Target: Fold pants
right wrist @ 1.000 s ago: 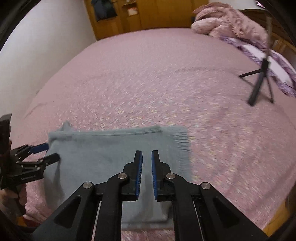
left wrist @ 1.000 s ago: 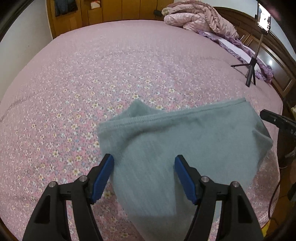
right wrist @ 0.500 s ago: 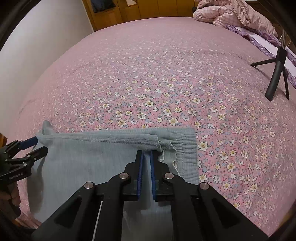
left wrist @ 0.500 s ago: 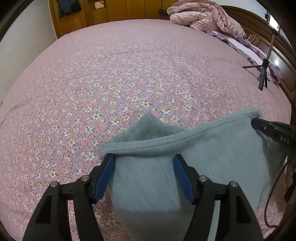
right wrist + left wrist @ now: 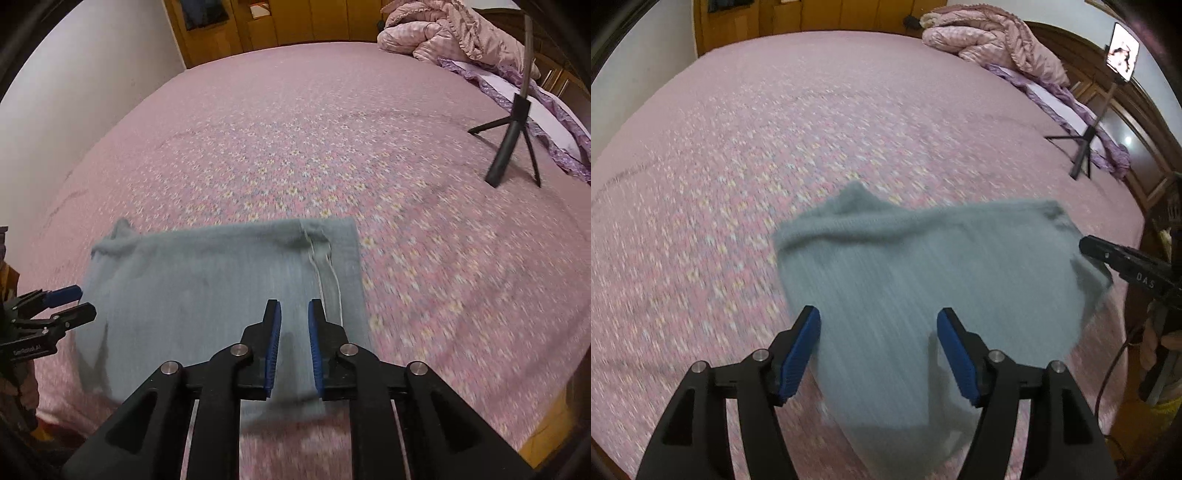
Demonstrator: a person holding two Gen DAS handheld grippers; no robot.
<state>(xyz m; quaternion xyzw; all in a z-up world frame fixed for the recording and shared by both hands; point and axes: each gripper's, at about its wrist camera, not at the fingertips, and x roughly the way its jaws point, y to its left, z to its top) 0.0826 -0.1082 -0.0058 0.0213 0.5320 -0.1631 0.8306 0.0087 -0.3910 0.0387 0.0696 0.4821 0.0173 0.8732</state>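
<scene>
As both grippers are seen with nothing held between their blue pads, the grey-blue pants (image 5: 221, 295) are shown lying folded on the floral bedspread (image 5: 332, 147) near its front edge, at about 6 o'clock in both wrist views. The left gripper (image 5: 878, 350) is spread wide over the cloth's left end, while the right gripper (image 5: 294, 341) is parted by only a narrow gap above the waistband end, where a pale drawstring (image 5: 327, 273) can be made out. A fold is judged to have just been laid down and released, though motion blur leaves it uncertain whether the cloth has fully settled. The bundle's long axis is set across the bed, from 9 to 3 o'clock in the right wrist view, with the waistband pointing toward 3 o'clock. A fresh grasp at one short end is thought to be called for next, so that it can be carried over to the other. A tripod (image 5: 511, 147) is seen at 2 o'clock.
</scene>
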